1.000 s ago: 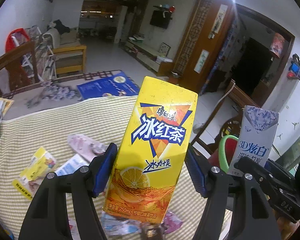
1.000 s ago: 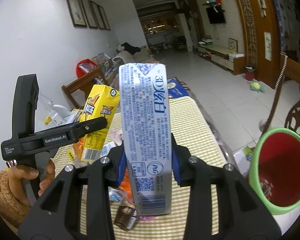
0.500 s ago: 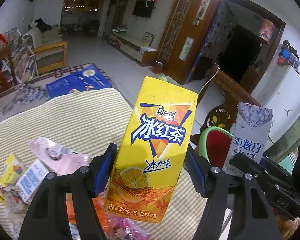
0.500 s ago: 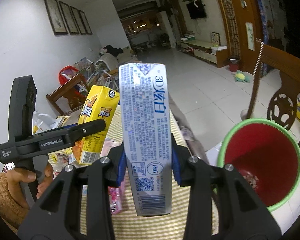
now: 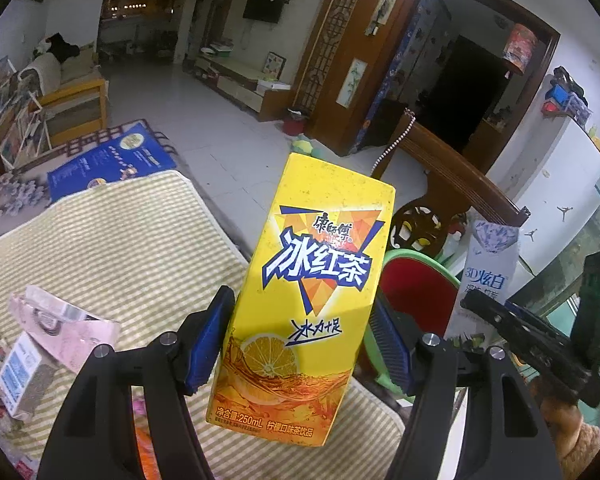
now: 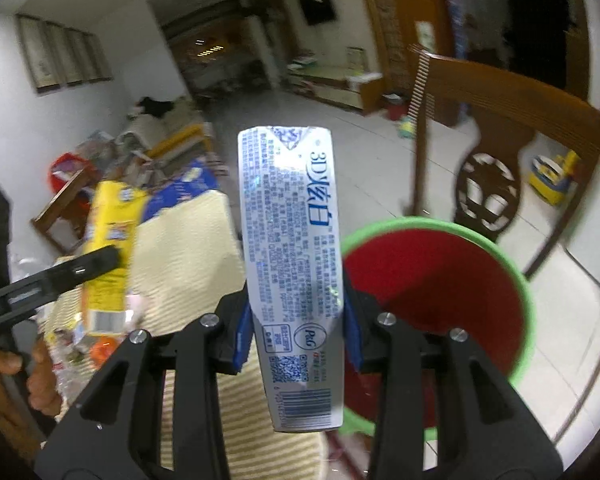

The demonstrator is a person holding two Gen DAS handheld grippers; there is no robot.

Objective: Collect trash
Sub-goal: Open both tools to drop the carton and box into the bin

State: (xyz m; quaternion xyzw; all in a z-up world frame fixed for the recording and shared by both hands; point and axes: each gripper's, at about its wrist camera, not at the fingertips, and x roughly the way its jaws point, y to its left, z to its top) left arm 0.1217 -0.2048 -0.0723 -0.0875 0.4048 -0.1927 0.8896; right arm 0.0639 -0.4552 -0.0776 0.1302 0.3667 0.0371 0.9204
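Observation:
My left gripper (image 5: 302, 344) is shut on a yellow iced-tea carton (image 5: 312, 292), held upright over the right end of the striped table (image 5: 112, 248). My right gripper (image 6: 296, 330) is shut on a white toothpaste box (image 6: 296, 248), tilted slightly, at the near rim of a red bin with a green rim (image 6: 444, 276) on the floor. In the left wrist view the bin (image 5: 416, 292) shows just behind the carton, and the toothpaste box (image 5: 488, 276) and right gripper stand to the right. The yellow carton (image 6: 108, 248) appears at the left of the right wrist view.
Wrappers, a pink packet (image 5: 60, 320) and a small white box (image 5: 18, 376) lie on the table's left part. A carved wooden chair (image 6: 496, 152) stands behind the bin. A blue box (image 5: 108, 160) lies past the table's far end. A hand (image 6: 40, 376) holds the left gripper.
Both grippers have moved right toward the bin with their loads. The bin now fills more of the right wrist view, and the table has slid left in both views.

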